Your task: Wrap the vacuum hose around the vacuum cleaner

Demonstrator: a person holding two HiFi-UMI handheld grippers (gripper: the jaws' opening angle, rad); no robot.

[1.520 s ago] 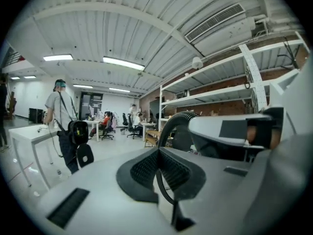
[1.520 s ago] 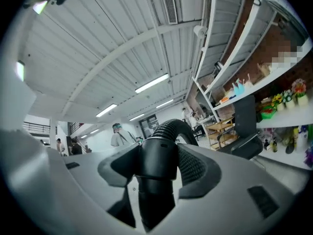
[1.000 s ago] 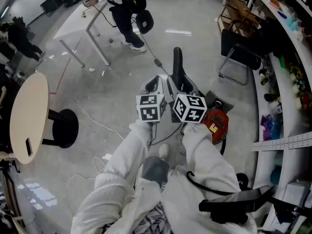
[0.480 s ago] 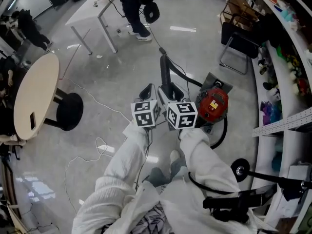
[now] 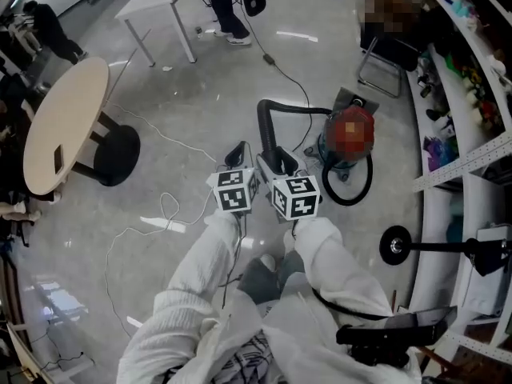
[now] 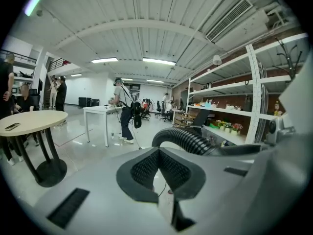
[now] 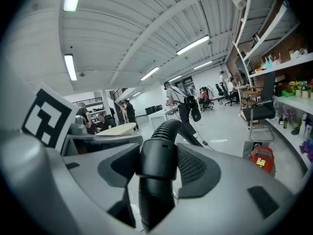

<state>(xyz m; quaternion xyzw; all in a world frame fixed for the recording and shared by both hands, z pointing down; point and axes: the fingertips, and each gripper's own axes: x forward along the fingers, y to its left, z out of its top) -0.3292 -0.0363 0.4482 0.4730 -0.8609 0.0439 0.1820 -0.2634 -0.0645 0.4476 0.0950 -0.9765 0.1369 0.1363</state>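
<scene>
The red vacuum cleaner (image 5: 350, 134) stands on the floor ahead and to the right; it also shows small in the right gripper view (image 7: 262, 159). Its black ribbed hose (image 5: 266, 117) arches from the vacuum to the left and comes down into my right gripper (image 5: 276, 160). That gripper (image 7: 159, 153) is shut on the hose's smooth end cuff (image 7: 157, 168). My left gripper (image 5: 238, 151) hangs just to the left, apart from the hose. Its jaws (image 6: 157, 153) meet at the tips with nothing between them, and the hose (image 6: 188, 140) passes to its right.
A round beige table (image 5: 64, 122) on a black base stands at the left. A white table (image 5: 160, 2) and people are at the back. Shelving (image 5: 472, 94) and a black chair (image 5: 392, 54) line the right. Thin cables (image 5: 164, 214) lie on the floor; a black stand base (image 5: 396, 245) sits at right.
Both grippers have travelled together across the floor, the right one keeping the hose end. The vacuum, earlier right beside the right gripper, now stands farther ahead, and the hose arches between them.
</scene>
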